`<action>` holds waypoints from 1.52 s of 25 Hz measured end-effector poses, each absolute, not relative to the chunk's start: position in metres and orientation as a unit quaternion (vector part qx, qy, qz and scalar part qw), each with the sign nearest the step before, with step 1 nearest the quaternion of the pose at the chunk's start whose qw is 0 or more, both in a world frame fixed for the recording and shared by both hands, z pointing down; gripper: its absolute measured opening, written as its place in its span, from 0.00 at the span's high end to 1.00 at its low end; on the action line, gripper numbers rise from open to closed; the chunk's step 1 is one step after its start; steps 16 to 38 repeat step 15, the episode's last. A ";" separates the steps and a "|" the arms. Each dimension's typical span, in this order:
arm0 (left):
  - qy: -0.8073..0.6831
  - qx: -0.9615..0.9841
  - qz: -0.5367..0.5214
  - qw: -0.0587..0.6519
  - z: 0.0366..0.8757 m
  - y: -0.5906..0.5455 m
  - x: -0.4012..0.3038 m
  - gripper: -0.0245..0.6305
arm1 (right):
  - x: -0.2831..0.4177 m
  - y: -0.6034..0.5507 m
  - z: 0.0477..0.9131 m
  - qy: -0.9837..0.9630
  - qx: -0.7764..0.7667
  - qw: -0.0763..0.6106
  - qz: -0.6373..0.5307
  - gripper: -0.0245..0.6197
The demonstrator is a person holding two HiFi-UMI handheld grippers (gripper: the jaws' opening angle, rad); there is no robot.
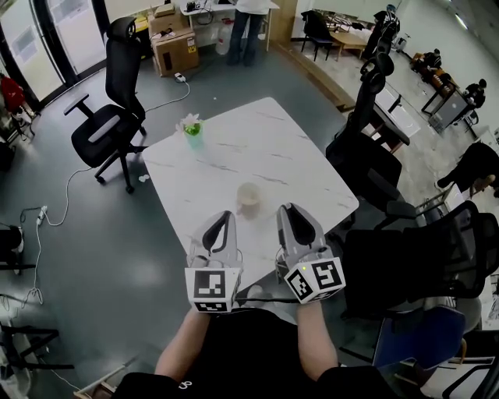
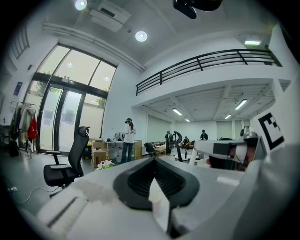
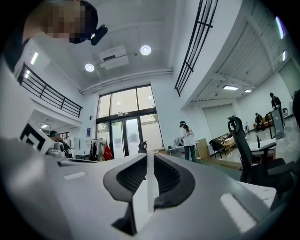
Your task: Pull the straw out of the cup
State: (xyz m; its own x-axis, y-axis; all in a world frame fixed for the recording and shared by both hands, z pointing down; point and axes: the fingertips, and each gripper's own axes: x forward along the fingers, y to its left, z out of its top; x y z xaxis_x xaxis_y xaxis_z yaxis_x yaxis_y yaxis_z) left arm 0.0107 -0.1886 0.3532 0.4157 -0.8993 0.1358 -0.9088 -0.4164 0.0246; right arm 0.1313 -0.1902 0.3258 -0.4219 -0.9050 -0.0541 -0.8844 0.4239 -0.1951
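A tan cup (image 1: 249,199) stands on the white marble table (image 1: 273,148), near its front edge. I cannot make out a straw in it at this size. My left gripper (image 1: 222,220) and right gripper (image 1: 287,210) hover side by side just in front of the cup, one on either side, pointing forward and level. Neither touches the cup. In the left gripper view the left gripper (image 2: 153,161) has its dark pads meeting at the tip. In the right gripper view the right gripper (image 3: 150,157) has its jaws drawn together, with only a thin pale line between the pads. Neither holds anything.
A small plant in a green pot (image 1: 192,131) sits at the table's far left corner. Black office chairs stand to the left (image 1: 109,125), right (image 1: 374,148) and near right (image 1: 413,257). A person (image 1: 249,23) stands by a far desk. Cables lie on the floor at left.
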 end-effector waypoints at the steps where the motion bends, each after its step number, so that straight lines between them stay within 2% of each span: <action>1: -0.538 0.840 0.051 0.047 0.354 -0.188 0.011 0.96 | 0.131 -0.190 0.326 0.841 -0.532 0.075 -0.069 0.89; 38: -0.543 0.836 0.058 0.050 0.356 -0.191 0.017 0.96 | 0.133 -0.193 0.330 0.847 -0.522 0.066 -0.072 0.89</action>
